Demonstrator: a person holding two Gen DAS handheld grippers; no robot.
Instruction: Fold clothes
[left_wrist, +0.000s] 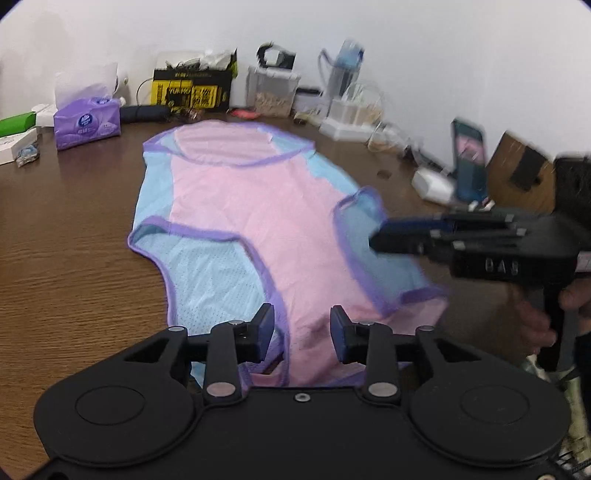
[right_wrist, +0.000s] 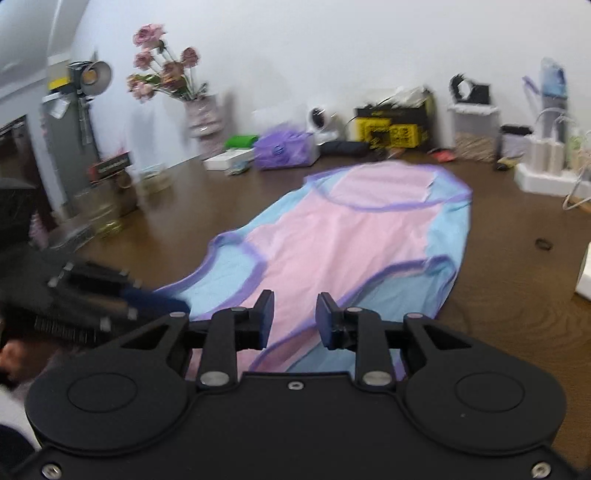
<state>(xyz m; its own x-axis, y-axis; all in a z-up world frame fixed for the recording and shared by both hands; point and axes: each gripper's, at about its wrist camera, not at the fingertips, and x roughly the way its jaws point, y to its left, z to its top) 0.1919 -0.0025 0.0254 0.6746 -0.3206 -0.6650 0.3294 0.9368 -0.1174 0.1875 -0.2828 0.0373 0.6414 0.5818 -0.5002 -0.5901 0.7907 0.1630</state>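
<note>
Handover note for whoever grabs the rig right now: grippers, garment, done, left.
Left gripper: jaws apart, nothing pinched, over the near edge of the garment.
Right gripper: jaws apart, empty, also over the near edge, from the other side.
Garment: pink and blue with purple trim, spread lengthwise on the brown table.
Done: laid out; the sides look tucked in, though blur leaves that unsure.
Left: grip the near end, fold it toward the far end.

Matte black tongs (left_wrist: 302, 325) with blue pads (left_wrist: 267, 332), silver screws.
</note>
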